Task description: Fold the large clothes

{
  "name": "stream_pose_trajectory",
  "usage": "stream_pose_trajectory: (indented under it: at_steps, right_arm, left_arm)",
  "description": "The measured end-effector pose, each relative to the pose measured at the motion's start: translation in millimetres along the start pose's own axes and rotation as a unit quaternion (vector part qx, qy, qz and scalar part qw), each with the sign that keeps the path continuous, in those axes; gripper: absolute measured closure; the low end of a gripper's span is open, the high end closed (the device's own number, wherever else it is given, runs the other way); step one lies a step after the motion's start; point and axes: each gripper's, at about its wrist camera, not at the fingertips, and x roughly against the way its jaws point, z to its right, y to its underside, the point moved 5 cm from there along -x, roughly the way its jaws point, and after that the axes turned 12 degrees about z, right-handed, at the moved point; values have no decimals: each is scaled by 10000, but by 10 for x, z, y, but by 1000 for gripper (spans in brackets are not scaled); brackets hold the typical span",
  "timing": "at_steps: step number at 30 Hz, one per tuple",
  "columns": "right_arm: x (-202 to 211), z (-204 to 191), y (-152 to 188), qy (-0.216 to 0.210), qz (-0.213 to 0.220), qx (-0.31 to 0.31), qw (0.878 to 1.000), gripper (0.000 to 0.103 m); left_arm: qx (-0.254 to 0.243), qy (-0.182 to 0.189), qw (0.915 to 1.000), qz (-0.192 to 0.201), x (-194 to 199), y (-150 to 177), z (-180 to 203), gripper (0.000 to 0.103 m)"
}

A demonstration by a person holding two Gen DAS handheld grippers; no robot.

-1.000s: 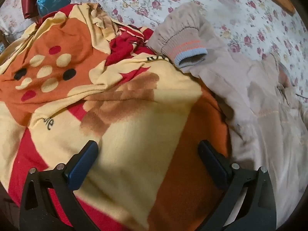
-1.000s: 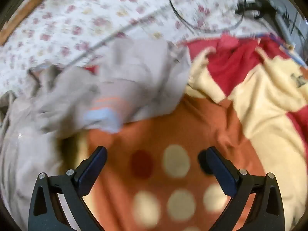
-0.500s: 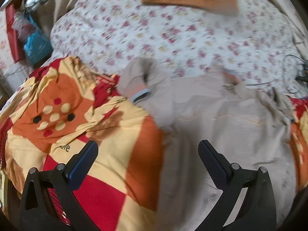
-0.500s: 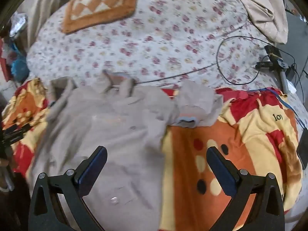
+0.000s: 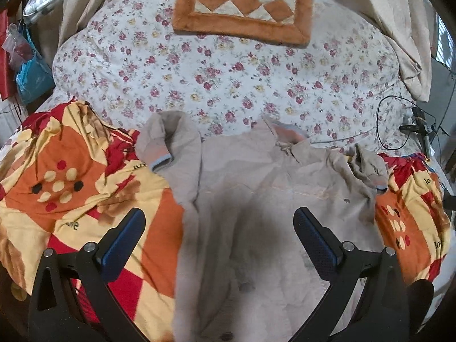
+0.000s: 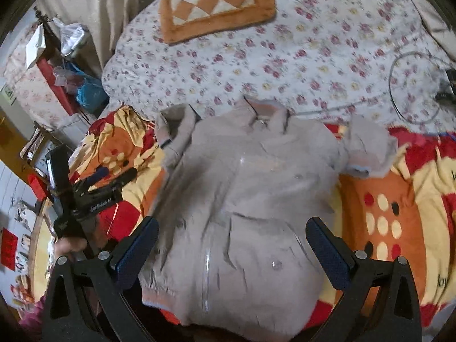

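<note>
A large beige jacket (image 5: 256,199) lies spread front-up on a red, orange and yellow blanket (image 5: 71,176), collar toward the far side. Both sleeves are bent inward, the cuffs (image 5: 159,156) showing orange and blue trim. My left gripper (image 5: 219,228) is open and empty, held above the jacket's lower part. In the right wrist view the jacket (image 6: 250,199) fills the middle, its hem near the bed's front edge. My right gripper (image 6: 232,239) is open and empty above the jacket's lower half. The left gripper also shows in the right wrist view (image 6: 111,178), over the blanket left of the jacket.
A floral bedsheet (image 5: 228,65) covers the bed behind the jacket. An orange and cream checkered cushion (image 5: 245,2) lies at the far side. A black cable (image 5: 393,125) and a small device lie at the right. Bags (image 5: 31,77) hang at the left.
Both grippers have pulled back and risen from close over the sleeve cuffs to a high view of the whole jacket. Both stay open and empty.
</note>
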Motion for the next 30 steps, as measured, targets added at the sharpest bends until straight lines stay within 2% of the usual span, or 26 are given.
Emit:
stream_pose_trajectory:
  at_steps: [4,8,14,17,23,26,30]
  right_arm:
    - [-422,90,-41,505,262,122,9983,0]
    - [-844,285,-31,802,407,74,9959,0]
    - [-1323,402,31,989,505,186,9936,0]
    - [-1522,429,53,1063,477,332,9926,0]
    - [-1745,489,119,1199,598,396,9902,0]
    - [-1857,506,174,1155,486,286,9917,0]
    - [-1945,501,178,1215,478,292,9910,0]
  left_arm:
    - [-111,-19,9999,-22,-148,110,122,0]
    - [-102,-72,9999,-78,-365,200,161,0]
    - [11,-222,9996,-156,-712,227,140,0]
    - [10,-301,9995,-52,-833,207,141,0]
    - [213,-323,9992,-139,-1085,292,89,0]
    - [282,-382,9985,-262,-1178,321,66,0]
    - [252,-423,9985,-229,-1220,347,81,0]
